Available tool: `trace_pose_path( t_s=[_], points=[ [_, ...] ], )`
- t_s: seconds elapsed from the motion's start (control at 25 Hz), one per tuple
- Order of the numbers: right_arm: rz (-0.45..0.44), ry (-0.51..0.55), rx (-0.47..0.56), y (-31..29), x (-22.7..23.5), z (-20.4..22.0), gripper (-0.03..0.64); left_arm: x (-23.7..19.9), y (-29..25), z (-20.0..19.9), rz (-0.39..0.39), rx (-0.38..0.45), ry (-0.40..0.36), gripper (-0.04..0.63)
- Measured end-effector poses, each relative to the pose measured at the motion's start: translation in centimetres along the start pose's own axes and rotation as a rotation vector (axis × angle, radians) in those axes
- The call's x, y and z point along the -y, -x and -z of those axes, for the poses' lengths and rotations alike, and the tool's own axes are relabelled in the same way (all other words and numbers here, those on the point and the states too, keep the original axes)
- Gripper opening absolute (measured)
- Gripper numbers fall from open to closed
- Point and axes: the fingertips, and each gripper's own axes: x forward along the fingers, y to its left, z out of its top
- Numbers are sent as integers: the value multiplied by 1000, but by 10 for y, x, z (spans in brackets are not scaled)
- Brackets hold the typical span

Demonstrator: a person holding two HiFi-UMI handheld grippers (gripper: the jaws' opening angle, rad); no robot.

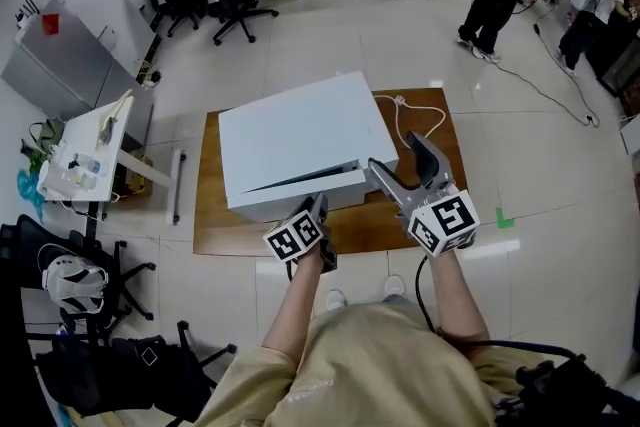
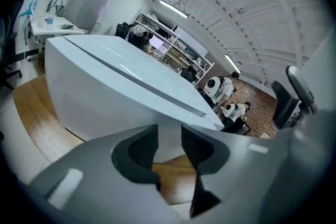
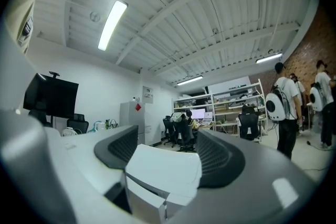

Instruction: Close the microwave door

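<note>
The white microwave (image 1: 295, 140) sits on the low wooden counter (image 1: 215, 225). The head view puts the left tongs (image 1: 318, 207) at its front face and the right tongs (image 1: 398, 155) at its right front corner. The gripper views settle the gaps — left narrow and empty, right wide with the microwave's corner between its 2 jaws.

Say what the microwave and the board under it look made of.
The microwave: likely painted metal or plastic; smooth white shell with a soft sheen. The board: wood or wood-look laminate; brown with grain streaks, faintly glossy.
</note>
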Motion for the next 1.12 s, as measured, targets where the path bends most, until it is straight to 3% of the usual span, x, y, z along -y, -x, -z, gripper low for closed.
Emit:
trace_pose_path(
  t_s=[0.08, 0.12, 0.36, 0.52, 0.72, 1.12],
  points=[
    [11, -7, -5, 2, 6, 2, 341, -5, -9, 1, -25, -8, -12, 138],
    [18, -10, -6, 4, 9, 3, 341, -7, -11, 1, -34, -7, -14, 103],
    [57, -32, 1, 3, 22, 0, 341, -12, -9, -3, -27, 23, -24, 75],
    [54, -56, 13, 10, 26, 3, 341, -4, -11, 12, -18, -3, -67, 143],
    [46, -69, 24, 7, 30, 4, 341, 4, -17, 7, 6, -4, -78, 146],
    [41, -39, 26, 4, 12, -2, 341, -21, -12, 2, -29, -23, -42, 52]
  ],
)
